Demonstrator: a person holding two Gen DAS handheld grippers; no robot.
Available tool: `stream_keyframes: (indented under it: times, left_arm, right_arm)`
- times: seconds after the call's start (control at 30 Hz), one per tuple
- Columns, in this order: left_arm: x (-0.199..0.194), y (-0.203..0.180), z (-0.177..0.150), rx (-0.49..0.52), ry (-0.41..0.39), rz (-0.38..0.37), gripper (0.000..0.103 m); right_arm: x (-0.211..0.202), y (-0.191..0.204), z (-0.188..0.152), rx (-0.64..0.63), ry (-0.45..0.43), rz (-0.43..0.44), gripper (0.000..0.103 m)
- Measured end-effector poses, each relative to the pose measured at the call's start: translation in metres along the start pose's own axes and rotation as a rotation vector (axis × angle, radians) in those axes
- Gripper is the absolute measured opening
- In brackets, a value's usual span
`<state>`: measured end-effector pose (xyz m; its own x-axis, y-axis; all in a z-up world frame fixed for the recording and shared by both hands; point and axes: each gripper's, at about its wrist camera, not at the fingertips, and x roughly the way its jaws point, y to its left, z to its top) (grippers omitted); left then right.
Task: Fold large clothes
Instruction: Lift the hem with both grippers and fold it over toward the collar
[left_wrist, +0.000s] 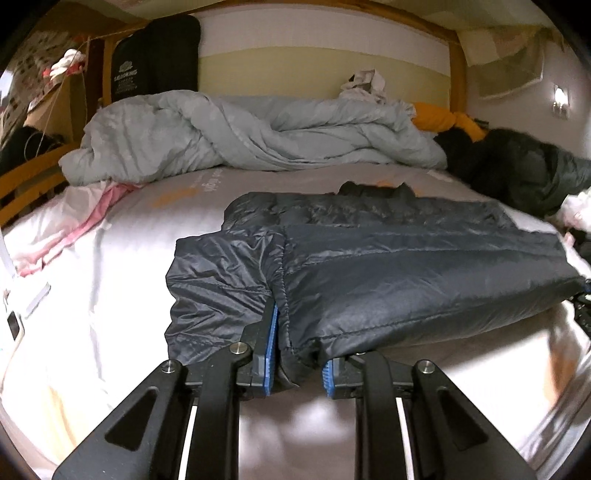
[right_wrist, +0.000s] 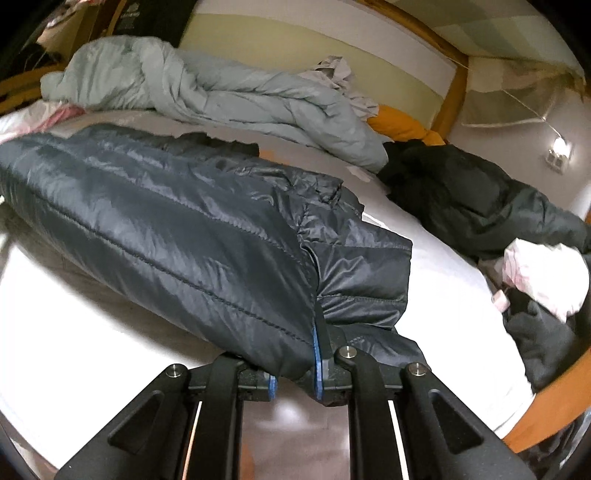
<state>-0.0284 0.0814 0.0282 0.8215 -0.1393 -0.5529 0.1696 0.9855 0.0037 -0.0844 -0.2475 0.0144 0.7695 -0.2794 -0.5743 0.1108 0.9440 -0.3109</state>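
Two hand-held grippers are mine, and both bite the near edge of the dark puffy jacket (left_wrist: 369, 266). My left hand-held gripper (left_wrist: 297, 363) has its blue pads (left_wrist: 271, 328) clamped on the hem at the jacket's left corner. My right hand-held gripper (right_wrist: 295, 376) is clamped on the hem at the right corner. The jacket lies flat across the white bed (left_wrist: 110, 295). Far off sits a crumpled grey blanket (left_wrist: 236, 136), with a black coat (right_wrist: 480, 206) to the right.
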Motion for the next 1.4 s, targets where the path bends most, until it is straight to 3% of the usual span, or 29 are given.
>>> stream_keyframes:
  times: [0.2, 0.37, 0.53, 0.77, 0.83, 1.03, 1.2, 1.3, 1.4]
  left_arm:
    - [-0.017, 0.003, -0.006, -0.045, -0.008, -0.024, 0.019]
    - [-0.012, 0.003, -0.007, -0.047, -0.005, -0.026, 0.021]
    - [-0.009, -0.003, -0.007, -0.026, -0.031, -0.003, 0.021]
    - [-0.003, -0.01, 0.009, -0.012, -0.028, 0.035, 0.021]
    - [-0.003, -0.011, 0.015, -0.003, -0.028, 0.05, 0.024]
    - [0.011, -0.013, 0.038, 0.041, 0.005, 0.084, 0.033]
    - [0.032, -0.011, 0.071, 0.037, 0.032, 0.094, 0.05]
    - [0.054, -0.009, 0.093, 0.003, 0.052, 0.076, 0.05]
    - [0.079, -0.014, 0.111, 0.059, 0.041, 0.094, 0.052]
  right_arm:
    - [-0.026, -0.006, -0.007, 0.032, -0.015, 0.002, 0.016]
    - [-0.021, -0.001, -0.011, 0.028, 0.003, -0.02, 0.016]
    - [-0.017, -0.018, -0.009, 0.166, 0.006, 0.043, 0.02]
    - [-0.018, -0.015, -0.005, 0.105, -0.019, 0.011, 0.024]
    - [-0.018, -0.016, 0.001, 0.083, -0.024, 0.008, 0.026]
    - [-0.013, -0.034, 0.028, 0.069, -0.04, 0.018, 0.049]
    - [0.012, -0.039, 0.065, 0.024, -0.038, 0.003, 0.056]
    - [0.039, -0.04, 0.092, -0.009, -0.047, -0.011, 0.059]
    - [0.075, -0.044, 0.117, 0.006, -0.03, 0.02, 0.061]
